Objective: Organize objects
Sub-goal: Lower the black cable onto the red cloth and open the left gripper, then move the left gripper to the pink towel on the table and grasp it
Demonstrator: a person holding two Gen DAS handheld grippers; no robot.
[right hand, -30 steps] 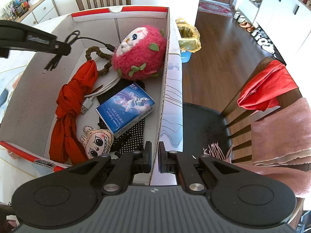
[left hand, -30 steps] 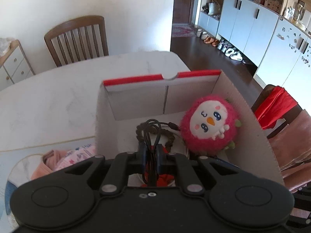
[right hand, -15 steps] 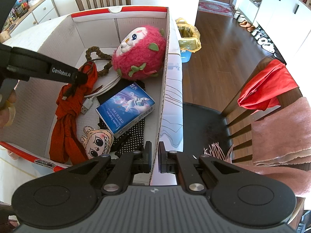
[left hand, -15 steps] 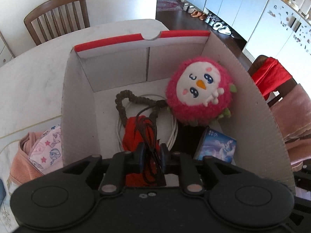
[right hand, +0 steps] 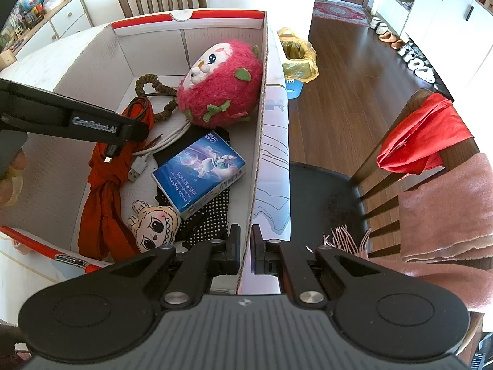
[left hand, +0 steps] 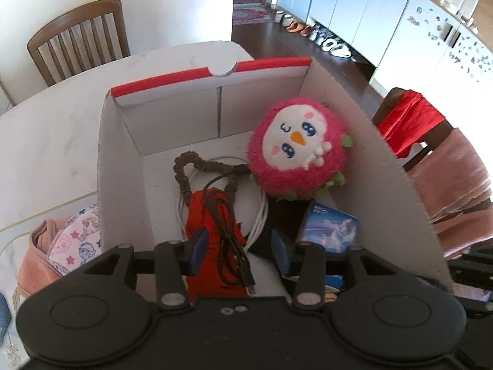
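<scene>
my left tongs (left hand: 237, 248) now stand wide apart, low centre of the left view, holding nothing. half a second ago they were pinched on the black cable (left hand: 226, 215); that cable now lies loose in a folded bundle across the red cloth (left hand: 212, 219) on the box floor, its plug end nearest me. judgement: this item is delivered, and the left tongs are free for the next one.

my right tongs (right hand: 245, 248) are closed narrow on the right wall of the cardboard box (right hand: 260, 141), low centre of the right view, unchanged from the earlier frames; they appear to steady it.

contents, outward: corrugated white box with red rim on the pale marbled desk (left hand: 52, 141); fuzzy pink plush (left hand: 297, 151), round, upper right of the box; glossy blue carton (right hand: 198, 174), rectangular, on a black dotted fabric (right hand: 209, 219); coiled white cable (left hand: 258, 215); brown scrunchie (left hand: 188, 169); flat doll-face charm (right hand: 154, 226). patterned cloth (left hand: 77, 237) remains outside the box, lower left.
</scene>
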